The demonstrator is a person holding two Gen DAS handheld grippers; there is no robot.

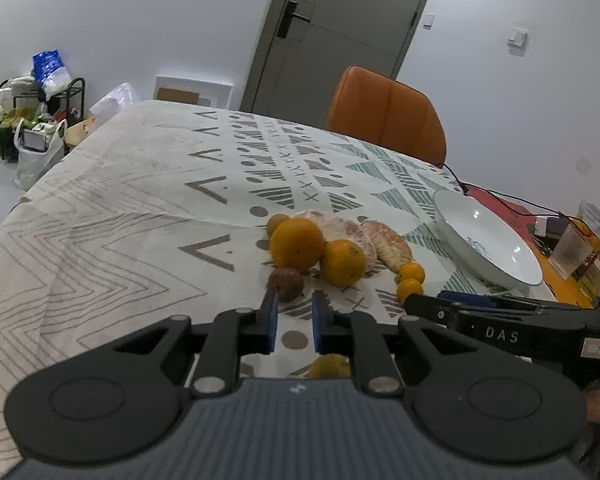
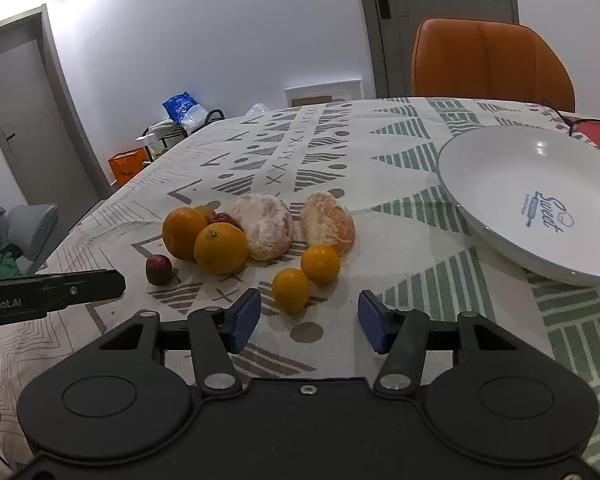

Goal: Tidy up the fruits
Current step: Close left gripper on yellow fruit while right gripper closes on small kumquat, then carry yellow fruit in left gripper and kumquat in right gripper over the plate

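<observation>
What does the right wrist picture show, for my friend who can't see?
The open right gripper hovers over a patterned tablecloth, facing a small orange fruit in a fruit pile; an empty white plate sits to the right.

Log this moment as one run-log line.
left gripper: open, empty | right gripper: open, near small orange | plate: empty | fruits on tablecloth

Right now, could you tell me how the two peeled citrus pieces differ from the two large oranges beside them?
The peeled citrus pieces are pale, whitish with pith and irregular in shape; the large oranges keep smooth, bright orange skin and look round. The peeled pieces lie nearer the white plate, the oranges further left. All rest on the tablecloth, untouched by either tongs.
</observation>
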